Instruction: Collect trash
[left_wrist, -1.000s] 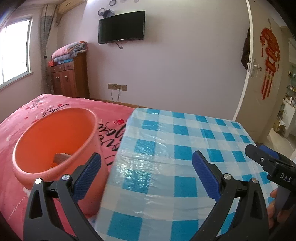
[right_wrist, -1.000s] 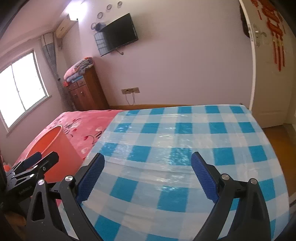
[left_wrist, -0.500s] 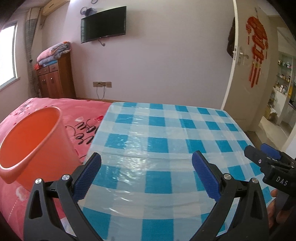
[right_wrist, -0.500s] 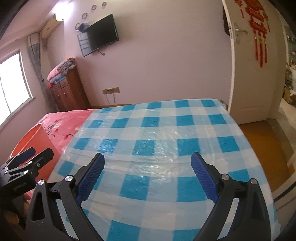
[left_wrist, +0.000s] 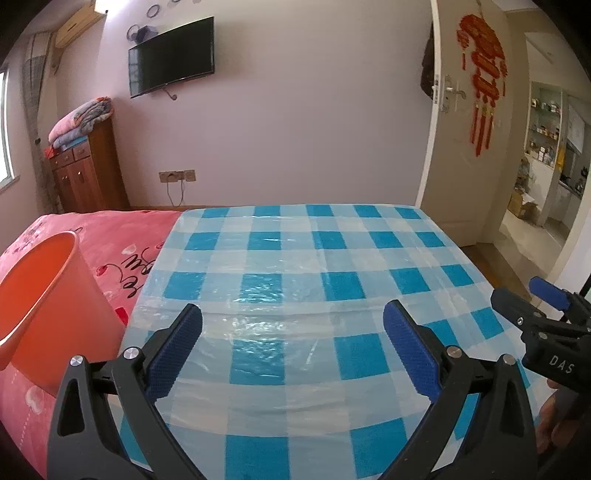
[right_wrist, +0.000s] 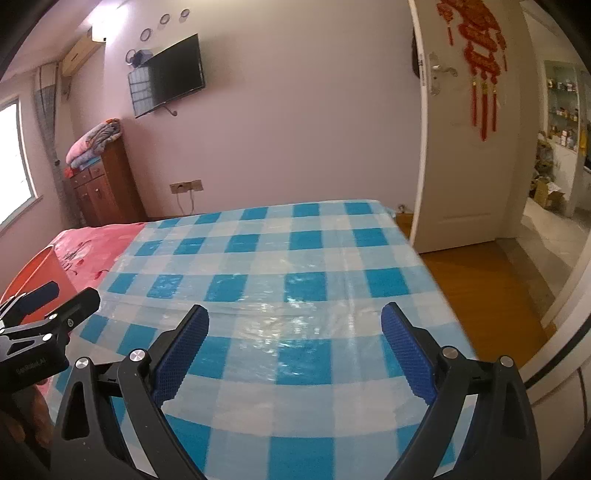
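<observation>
An orange plastic bucket (left_wrist: 48, 295) stands on the pink bedspread at the left; only its rim edge shows in the right wrist view (right_wrist: 33, 273). My left gripper (left_wrist: 291, 343) is open and empty above the blue-and-white checked plastic cloth (left_wrist: 303, 258). My right gripper (right_wrist: 295, 343) is open and empty above the same cloth (right_wrist: 280, 258). The right gripper shows at the right edge of the left wrist view (left_wrist: 543, 314), and the left gripper at the left edge of the right wrist view (right_wrist: 48, 310). No trash shows on the cloth.
A pink bedspread (left_wrist: 122, 240) lies left of the cloth. A wooden cabinet (left_wrist: 88, 173) with folded blankets stands at the back left, a TV (left_wrist: 171, 55) hangs on the wall. An open white door (right_wrist: 469, 147) and wooden floor (right_wrist: 480, 288) are at the right.
Both views have swung right, away from the bucket. The bucket has slid to the left edge and its inside is out of sight. Both grippers stay open.
</observation>
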